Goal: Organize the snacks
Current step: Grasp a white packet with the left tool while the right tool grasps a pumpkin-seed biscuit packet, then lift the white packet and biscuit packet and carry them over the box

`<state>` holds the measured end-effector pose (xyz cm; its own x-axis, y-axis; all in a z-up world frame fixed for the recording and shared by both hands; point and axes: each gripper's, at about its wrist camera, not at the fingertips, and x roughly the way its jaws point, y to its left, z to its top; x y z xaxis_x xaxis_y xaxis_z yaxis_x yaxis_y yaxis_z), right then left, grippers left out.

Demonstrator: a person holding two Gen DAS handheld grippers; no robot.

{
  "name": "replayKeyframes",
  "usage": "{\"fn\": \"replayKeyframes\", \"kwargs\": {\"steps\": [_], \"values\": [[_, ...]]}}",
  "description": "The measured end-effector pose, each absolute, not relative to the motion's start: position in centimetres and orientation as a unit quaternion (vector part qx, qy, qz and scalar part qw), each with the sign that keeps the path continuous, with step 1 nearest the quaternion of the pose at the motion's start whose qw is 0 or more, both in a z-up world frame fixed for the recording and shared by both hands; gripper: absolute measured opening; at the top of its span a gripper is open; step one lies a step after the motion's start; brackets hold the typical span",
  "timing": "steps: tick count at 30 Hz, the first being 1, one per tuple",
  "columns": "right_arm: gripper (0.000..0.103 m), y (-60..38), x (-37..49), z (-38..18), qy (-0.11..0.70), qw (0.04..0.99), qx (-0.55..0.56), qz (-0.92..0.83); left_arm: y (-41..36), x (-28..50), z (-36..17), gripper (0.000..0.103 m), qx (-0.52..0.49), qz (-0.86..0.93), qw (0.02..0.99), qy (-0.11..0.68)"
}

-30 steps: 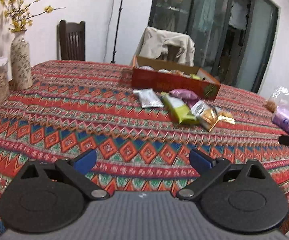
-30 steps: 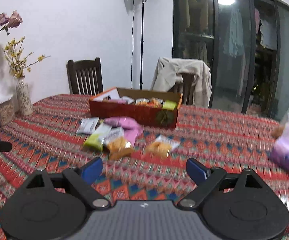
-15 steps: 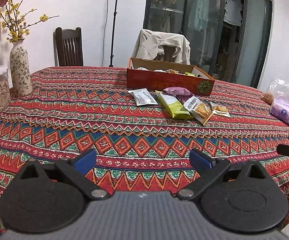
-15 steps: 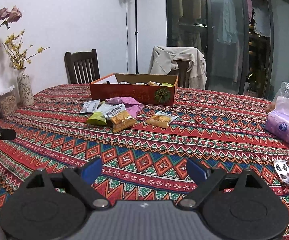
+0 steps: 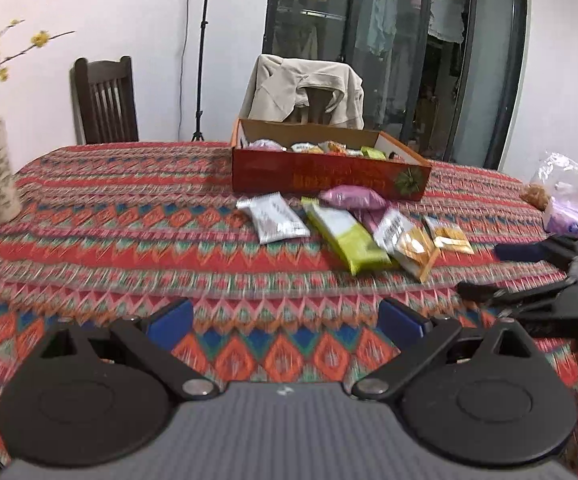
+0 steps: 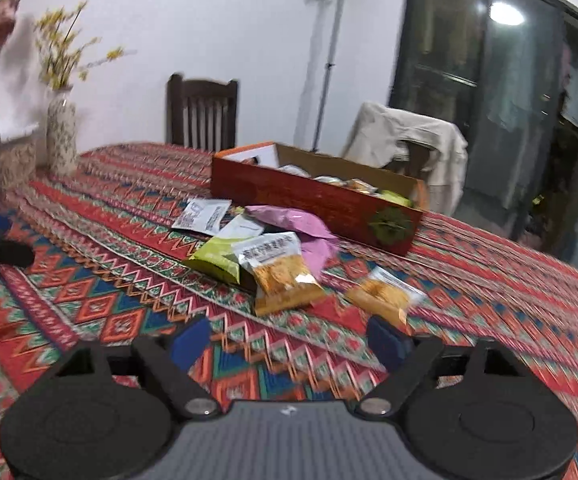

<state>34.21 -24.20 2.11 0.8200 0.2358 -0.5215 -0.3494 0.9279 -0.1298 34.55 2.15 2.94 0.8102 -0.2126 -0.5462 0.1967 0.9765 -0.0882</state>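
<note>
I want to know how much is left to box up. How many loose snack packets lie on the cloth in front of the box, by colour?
Silver-white packet: 1
Green packet: 1
Pink packet: 1
Orange packets: 2
Total: 5

Both wrist views low over tablecloth [image 5: 129, 240], facing chairs and glass doors; left from left, right from right; shared: red box [image 5: 329, 178] [image 6: 313, 200], loose packets.
</note>
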Motion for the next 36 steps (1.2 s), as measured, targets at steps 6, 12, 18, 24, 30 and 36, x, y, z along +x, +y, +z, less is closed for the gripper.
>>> {"fn": "replayKeyframes", "kwargs": {"steps": [6,12,18,24,30,36], "values": [[0.067,-21.1,40.1,0.5,0.26,0.934,-0.173,0.172,1.2,43.1,1.4,0.095,-0.006,-0.105,0.943,0.314],[0.042,-21.4,43.8,-0.6,0.285,0.927,-0.158,0.186,0.0,49.9,0.3,0.09,0.008,-0.082,0.941,0.328],[0.041,-26.2,43.0,0.5,0.256,0.948,-0.061,0.179,-1.8,54.5,-1.5,0.089,0.015,-0.052,0.933,0.355],[0.041,-29.5,43.3,0.5,0.244,0.956,0.004,0.161,-3.2,56.1,-2.7,0.088,0.02,-0.034,0.934,0.356],[0.041,-28.6,43.1,0.3,0.241,0.958,-0.024,0.156,-3.4,55.5,-2.5,0.046,0.022,-0.032,0.942,0.334],[0.041,-28.8,43.1,0.4,0.242,0.958,-0.016,0.154,-3.1,50.8,-1.6,0.039,0.058,-0.025,0.937,0.344]]}}
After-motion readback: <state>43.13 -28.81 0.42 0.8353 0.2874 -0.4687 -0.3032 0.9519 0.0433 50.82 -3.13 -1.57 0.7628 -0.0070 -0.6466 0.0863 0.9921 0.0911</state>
